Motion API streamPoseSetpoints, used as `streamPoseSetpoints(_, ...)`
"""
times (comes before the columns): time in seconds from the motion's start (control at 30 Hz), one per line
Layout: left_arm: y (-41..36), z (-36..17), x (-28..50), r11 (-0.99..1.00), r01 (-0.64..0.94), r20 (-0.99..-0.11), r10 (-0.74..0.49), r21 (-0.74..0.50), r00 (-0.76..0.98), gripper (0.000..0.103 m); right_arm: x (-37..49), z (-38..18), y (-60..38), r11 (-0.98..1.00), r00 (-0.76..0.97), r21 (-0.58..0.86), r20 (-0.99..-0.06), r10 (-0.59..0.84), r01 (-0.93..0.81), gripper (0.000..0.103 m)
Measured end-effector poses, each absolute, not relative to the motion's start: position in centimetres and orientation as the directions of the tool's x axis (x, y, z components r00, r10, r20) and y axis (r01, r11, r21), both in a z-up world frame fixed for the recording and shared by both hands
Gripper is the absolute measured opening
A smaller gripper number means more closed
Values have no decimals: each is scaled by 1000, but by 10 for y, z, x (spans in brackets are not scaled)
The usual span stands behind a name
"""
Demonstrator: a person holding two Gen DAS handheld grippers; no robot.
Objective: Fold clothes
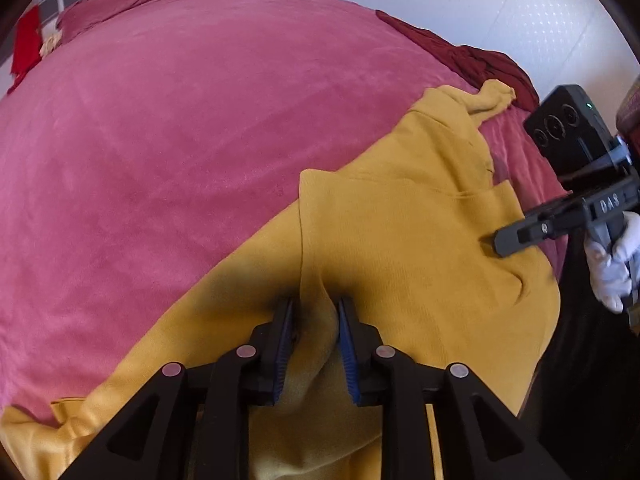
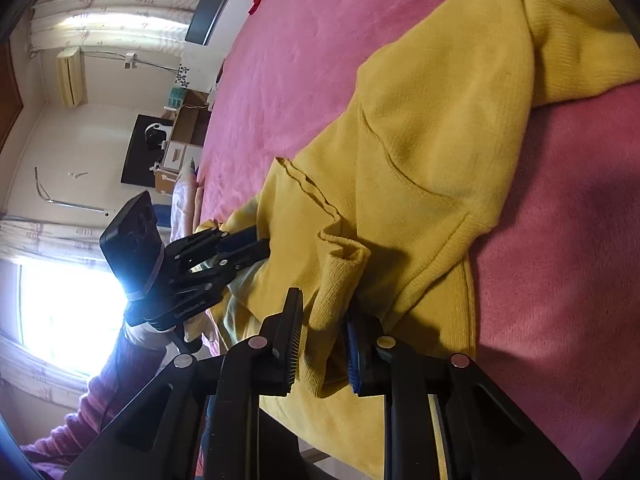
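We have the yellow hoodie point(image 1: 400, 208) lying across the near edge of the pink bedspread point(image 1: 180, 120). Left gripper point(image 1: 314, 320) has a ridge of cloth between its 2 pads, a gap showing each side; whether they pinch we cannot tell. Right gripper point(image 2: 324, 320) likewise straddles a raised hem fold. We judge a fold in hand; next needs both grips firm, then 1 matched lift-and-carry.

Both grippers, left gripper point(image 1: 314, 320) and right gripper point(image 2: 324, 320), are black with blue ribbed pads and silver round screws; a white glove point(image 1: 614, 268) and a maroon knit sleeve point(image 2: 100, 392) are worn.
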State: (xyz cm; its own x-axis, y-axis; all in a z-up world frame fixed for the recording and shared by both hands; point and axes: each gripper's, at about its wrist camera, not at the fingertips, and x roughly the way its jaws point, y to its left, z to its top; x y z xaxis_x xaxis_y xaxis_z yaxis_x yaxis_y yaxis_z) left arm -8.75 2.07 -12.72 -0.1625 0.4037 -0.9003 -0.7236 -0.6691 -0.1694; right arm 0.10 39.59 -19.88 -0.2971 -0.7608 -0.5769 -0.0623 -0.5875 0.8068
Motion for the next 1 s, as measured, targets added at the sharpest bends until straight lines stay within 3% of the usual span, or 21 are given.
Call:
streamPoseSetpoints(0.07, 22, -130, -90, -677, -716, -893, 414, -173, -175, 21, 1, -197, 396, -618, -271, 785, -605, -748, -48, 18)
streamPoseSetpoints(0.1, 20, -130, -89, -688, -704, -885, 425, -178, -191, 18, 1, -195, 396, -626, -275, 778, -612, -742, -42, 12)
streamPoseSetpoints(0.13, 18, -128, -88, -698, -692, -878, 434, -185, -203, 7, 2, -191, 397, -639, -285, 768, -621, -730, -37, 10)
streamPoseSetpoints(0.17, 16, -125, -85, -707, -682, -870, 444, -191, -217, 5, 3, -186, 397, -651, -295, 759, -629, -719, -29, 8)
streamPoseSetpoints(0.27, 7, -107, -76, -717, -665, -834, 485, -208, -263, 4, -3, -160, 397, -677, -337, 736, -633, -697, 20, 7)
streamPoseSetpoints(0.47, -47, -28, -97, -729, -542, -626, 663, -417, -410, 4, -20, -104, 398, -718, -420, 688, -623, -660, 109, 6)
streamPoseSetpoints(0.6, -72, 20, -130, -749, -503, -529, 661, -431, -532, 4, -74, -48, 396, -726, -475, 659, -583, -659, 199, 6)
streamPoseSetpoints(0.8, -68, 43, -214, -820, -436, -543, 572, -370, -615, 4, -198, 10, 369, -802, -537, 536, -609, -584, 264, 6)
streamPoseSetpoints(1.0, -64, 4, -303, -872, -317, -626, 488, -372, -609, 4, -311, -25, 353, -827, -516, 537, -666, -538, 170, 6)
